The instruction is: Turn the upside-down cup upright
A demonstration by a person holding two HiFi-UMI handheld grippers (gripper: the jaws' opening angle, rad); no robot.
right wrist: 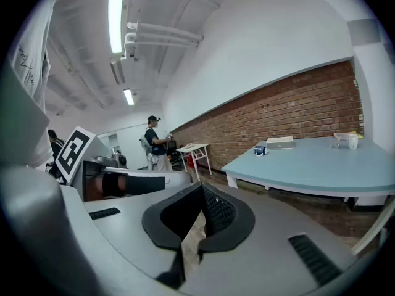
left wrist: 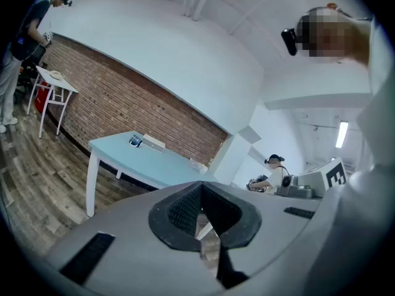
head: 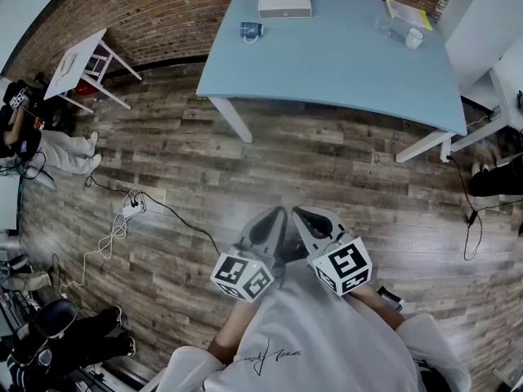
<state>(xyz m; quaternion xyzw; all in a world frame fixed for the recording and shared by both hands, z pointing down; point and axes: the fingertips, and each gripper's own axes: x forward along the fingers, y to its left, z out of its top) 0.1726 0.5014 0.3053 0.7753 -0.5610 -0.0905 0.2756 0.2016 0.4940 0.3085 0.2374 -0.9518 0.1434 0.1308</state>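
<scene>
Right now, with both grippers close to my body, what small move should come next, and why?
Probably step toward the table. The left gripper and right gripper are shut, empty, over the floor, far from the dark cup and white cup; which one is upside down is too small to tell.

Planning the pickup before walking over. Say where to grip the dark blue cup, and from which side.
Probably grip the dark blue cup across its round side wall, coming from the table's near edge: the white box sits just behind it to the right, while nothing stands in front of it. Its handle and which end is up are too small to tell from here.
</scene>
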